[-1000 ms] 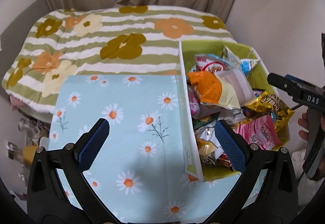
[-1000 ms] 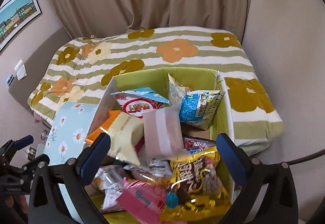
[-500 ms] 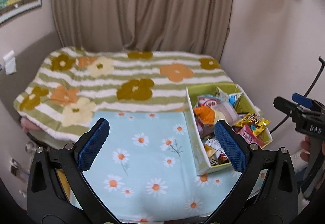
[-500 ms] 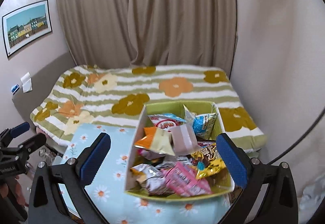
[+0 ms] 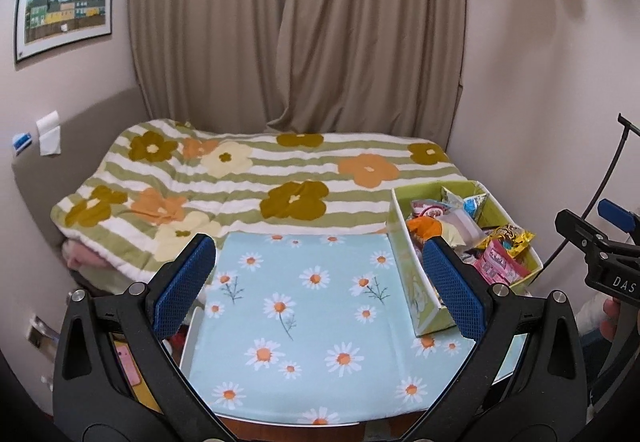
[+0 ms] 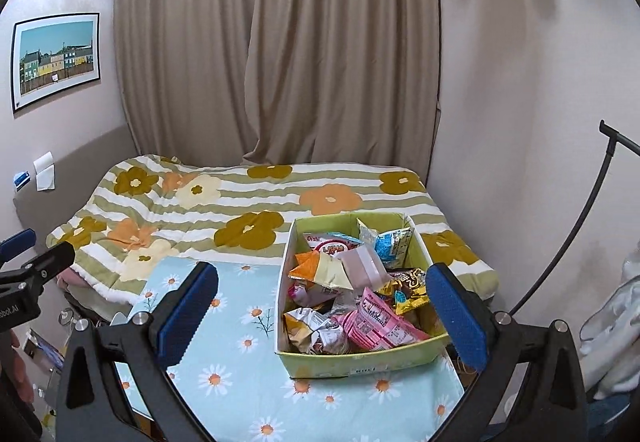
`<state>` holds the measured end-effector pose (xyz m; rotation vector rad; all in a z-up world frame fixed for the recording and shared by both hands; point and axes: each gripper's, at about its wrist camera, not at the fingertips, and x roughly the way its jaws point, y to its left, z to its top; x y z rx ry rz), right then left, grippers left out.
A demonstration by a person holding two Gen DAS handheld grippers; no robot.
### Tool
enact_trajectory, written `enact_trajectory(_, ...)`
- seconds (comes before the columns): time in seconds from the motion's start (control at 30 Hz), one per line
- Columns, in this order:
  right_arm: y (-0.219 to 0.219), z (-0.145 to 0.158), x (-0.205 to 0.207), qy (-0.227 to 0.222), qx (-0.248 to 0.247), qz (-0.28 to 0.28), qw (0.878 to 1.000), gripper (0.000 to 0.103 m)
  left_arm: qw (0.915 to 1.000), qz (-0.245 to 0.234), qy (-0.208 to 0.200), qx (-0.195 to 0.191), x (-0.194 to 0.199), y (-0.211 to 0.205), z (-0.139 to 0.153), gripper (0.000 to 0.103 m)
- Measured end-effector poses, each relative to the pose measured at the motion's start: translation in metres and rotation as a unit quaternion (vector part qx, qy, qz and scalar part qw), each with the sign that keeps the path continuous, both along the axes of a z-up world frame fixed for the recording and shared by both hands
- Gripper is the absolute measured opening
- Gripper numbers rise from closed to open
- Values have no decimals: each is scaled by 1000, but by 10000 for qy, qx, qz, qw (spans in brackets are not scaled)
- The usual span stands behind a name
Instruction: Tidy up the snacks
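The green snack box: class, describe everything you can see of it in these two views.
The green snack box is an open-topped rectangular carton, apparently cardboard, yellow-green with a pale printed side and a small label on its near wall. It stands upright on the right part of the daisy-print cloth, its far end reaching over the flowered striped blanket. Crumpled snack packets fill it above the rim, among them a pink packet, a blue packet and an orange one. Neither gripper touches it.

My left wrist view: left gripper [image 5: 320, 282] pad hides box [image 5: 412, 274] interior at 4 o'clock; right gripper [image 5: 600, 254] cut by the 3 o'clock edge, its jaws unseen; lower snack packets [image 6: 320, 334] buried, labels too small to read.
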<state>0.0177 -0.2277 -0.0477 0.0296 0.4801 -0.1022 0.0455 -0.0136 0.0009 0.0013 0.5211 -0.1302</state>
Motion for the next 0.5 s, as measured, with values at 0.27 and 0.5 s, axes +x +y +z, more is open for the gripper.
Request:
enact_trajectory(0.27,3,1,-3,-54,-49,-38,10000,103,9999,-88,-109,77,-6,-3,0,103)
enact_trajectory(0.5,4,1,-2,-55,-42,-30,10000,103,9999,-112,-66,49,-2,-3,-3,103)
